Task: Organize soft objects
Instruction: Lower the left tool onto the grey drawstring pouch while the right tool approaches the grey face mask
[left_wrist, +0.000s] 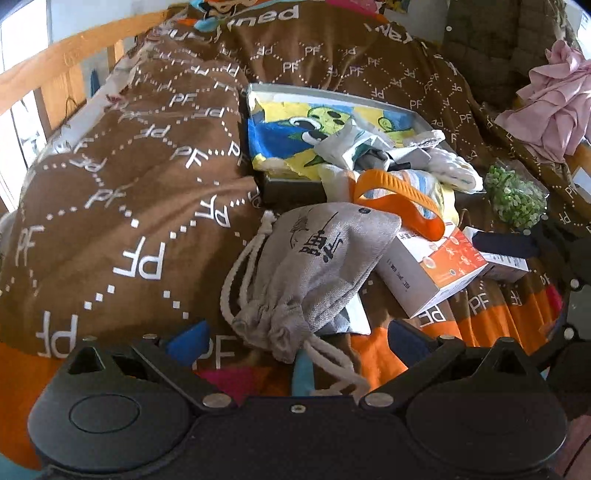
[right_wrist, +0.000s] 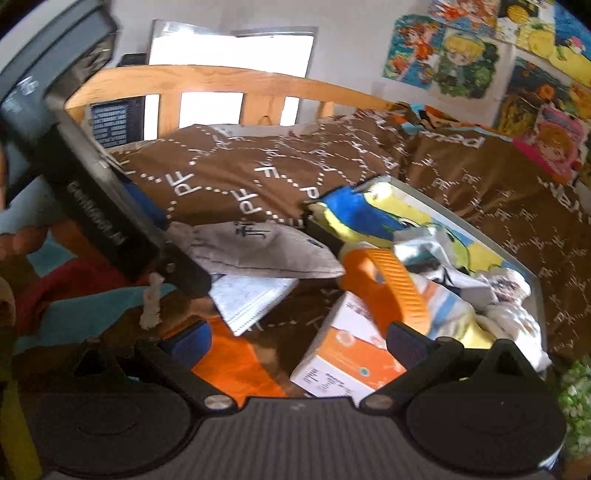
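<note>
A grey drawstring pouch (left_wrist: 314, 258) with black characters lies on the brown PF-patterned blanket (left_wrist: 129, 177). My left gripper (left_wrist: 295, 339) is open, and the pouch's gathered neck and white cord sit between its blue fingers. Behind the pouch, a grey tray (left_wrist: 332, 94) holds a blue and yellow cartoon towel (left_wrist: 280, 129), white socks (left_wrist: 447, 166) and other small cloths. An orange ribbed band (left_wrist: 399, 199) lies over the tray's front corner. My right gripper (right_wrist: 295, 343) hangs open over the blanket with nothing in it, close to a white and orange carton (right_wrist: 343, 362), the pouch (right_wrist: 258, 251) and a white face mask (right_wrist: 251, 299).
A pink garment (left_wrist: 554, 110) is heaped at the far right, with a bag of green bits (left_wrist: 517, 195) below it. A dark flat object (left_wrist: 506, 243) lies beside the carton (left_wrist: 432, 269). The wooden bed rail (right_wrist: 221, 83) runs behind. The left gripper's body (right_wrist: 92, 206) fills the right view's left side.
</note>
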